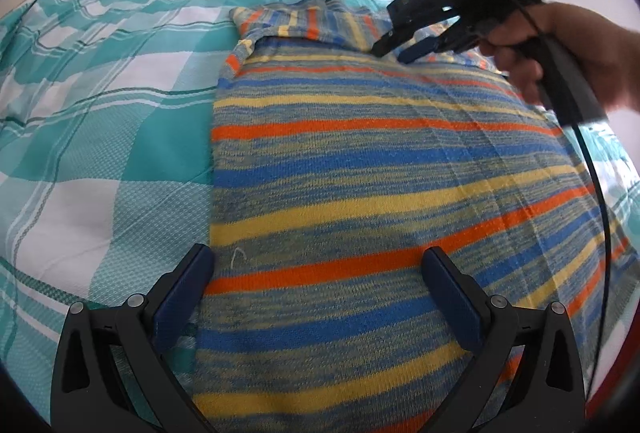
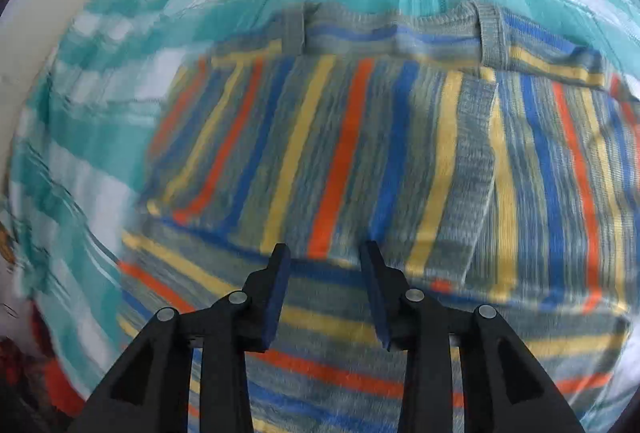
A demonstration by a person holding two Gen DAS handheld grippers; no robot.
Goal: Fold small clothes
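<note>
A striped knit sweater point(image 1: 360, 161) in blue, yellow, orange and grey lies flat on the bed, its sleeves folded in over the body. My left gripper point(image 1: 316, 273) is wide open and empty, low over the sweater's near left edge. My right gripper point(image 1: 396, 51) is open and empty above the sweater's far end near the collar. In the right wrist view, which is blurred, the right gripper point(image 2: 324, 253) hovers over the edge of a folded sleeve on the sweater point(image 2: 360, 153), holding nothing.
A teal and white plaid bedspread point(image 1: 100, 93) covers the bed under the sweater. A cream headboard or wall edge point(image 2: 60, 13) runs along the left. A black cable point(image 1: 600, 193) hangs from the right gripper. White cupboard doors stand at the back.
</note>
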